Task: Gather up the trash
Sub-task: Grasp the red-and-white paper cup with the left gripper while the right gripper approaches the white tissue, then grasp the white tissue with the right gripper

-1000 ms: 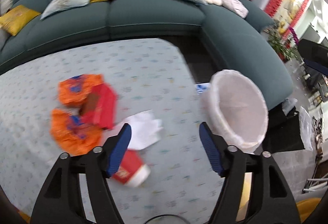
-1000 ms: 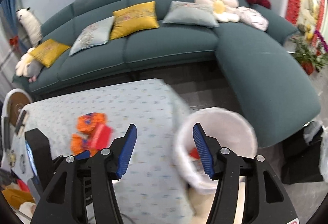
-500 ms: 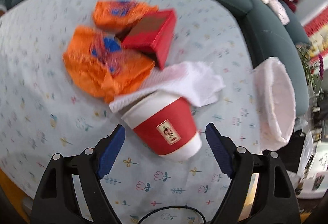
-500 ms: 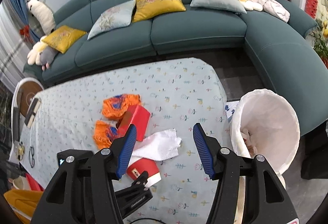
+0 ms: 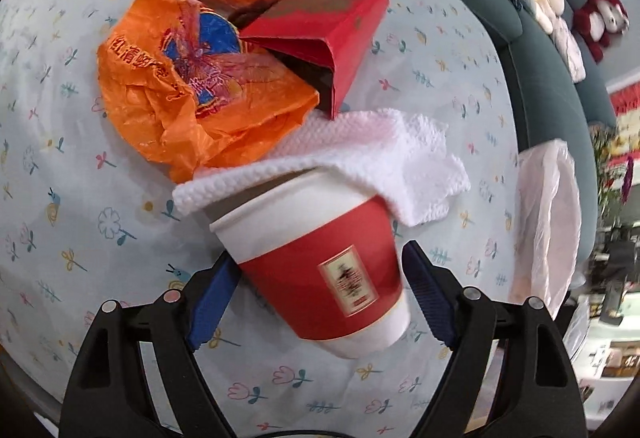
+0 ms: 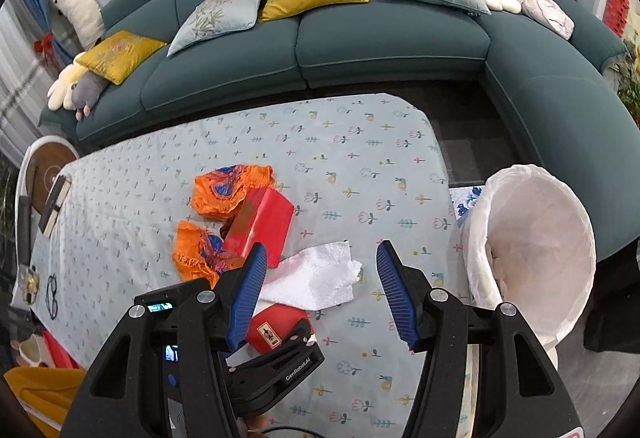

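We are at the pick-up step. Our left gripper [image 5: 320, 294] straddles the red paper cup [image 5: 320, 258], lying on its side on the table [image 5: 60, 197] — jaws released, not yet pressing. Napkin [image 5: 380, 157] drapes its rim at twelve o'clock. Next, we close squarely on the cup, then carry it to the lined bin [image 6: 536, 250] at three o'clock. Our right gripper [image 6: 320, 290] hangs unclenched — empty.

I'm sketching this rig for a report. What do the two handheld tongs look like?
Both tongs, left and right, have matte black, triangulated frames with silver rivets. Their fingers carry ribbed blue pads. The left body shows white lettering, a small lit screen and a thin black cable.
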